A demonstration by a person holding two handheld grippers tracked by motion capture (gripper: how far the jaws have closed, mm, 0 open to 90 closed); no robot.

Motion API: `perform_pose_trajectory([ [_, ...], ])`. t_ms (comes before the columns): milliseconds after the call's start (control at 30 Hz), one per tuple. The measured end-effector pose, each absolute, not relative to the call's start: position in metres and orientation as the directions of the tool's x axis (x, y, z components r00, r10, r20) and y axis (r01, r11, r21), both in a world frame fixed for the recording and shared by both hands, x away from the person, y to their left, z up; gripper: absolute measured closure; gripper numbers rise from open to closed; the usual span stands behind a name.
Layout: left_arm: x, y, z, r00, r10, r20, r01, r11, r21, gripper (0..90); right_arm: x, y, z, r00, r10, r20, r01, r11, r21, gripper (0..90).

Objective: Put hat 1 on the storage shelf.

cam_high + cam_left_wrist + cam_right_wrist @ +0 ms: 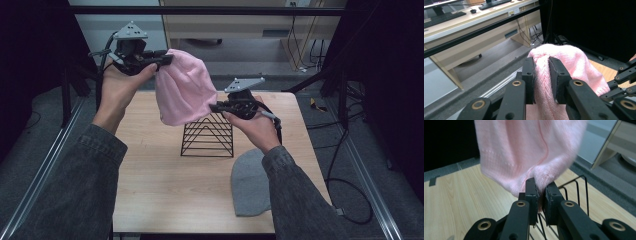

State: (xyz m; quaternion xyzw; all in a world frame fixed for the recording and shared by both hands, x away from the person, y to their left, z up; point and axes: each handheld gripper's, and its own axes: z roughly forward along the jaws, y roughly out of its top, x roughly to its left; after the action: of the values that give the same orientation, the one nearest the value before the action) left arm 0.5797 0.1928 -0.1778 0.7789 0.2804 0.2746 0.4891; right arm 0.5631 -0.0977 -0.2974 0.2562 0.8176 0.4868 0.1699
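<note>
- Pale wooden bench [150, 170] on a grey floor, with dark curtains at both sides and a light desk beyond; every place below is given from the black wire rack [208, 136] standing near the bench's middle.
- Nearer than the rack and a little to its right, a grey beanie [250, 185] lies flat on the bench, partly under the person's right sleeve.
- Just above the rack's right top edge, the right gripper [218, 107] has its fingers [531, 192] closed on the lower edge of a pink beanie [181, 92]; in the right gripper view the knit is pinched between the 2 pads, with rack wires showing below.
- Hanging in the air above the rack and to its upper left, the pink beanie stretches between the 2 grippers, its lowest fold close over the rack's peak; whether it touches the wire cannot be told.
- Farther off and up to the rack's left, the left gripper [169, 57] has its fingers [556, 75] clamped on the beanie's other end, a fold of pink knit bunched between the pads.
</note>
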Motion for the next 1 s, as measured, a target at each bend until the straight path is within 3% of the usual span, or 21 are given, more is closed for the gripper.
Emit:
perform_pose_trajectory([
  [1000, 0.587, 0.164, -0.214, 0.722, 0.671, 0.172, 0.141, -0.386, 0.912, 74.9, 0.569, -0.119, -0.356, -0.753, 0.657, -0.025, 0.305, 0.383, 0.872, 82.5],
])
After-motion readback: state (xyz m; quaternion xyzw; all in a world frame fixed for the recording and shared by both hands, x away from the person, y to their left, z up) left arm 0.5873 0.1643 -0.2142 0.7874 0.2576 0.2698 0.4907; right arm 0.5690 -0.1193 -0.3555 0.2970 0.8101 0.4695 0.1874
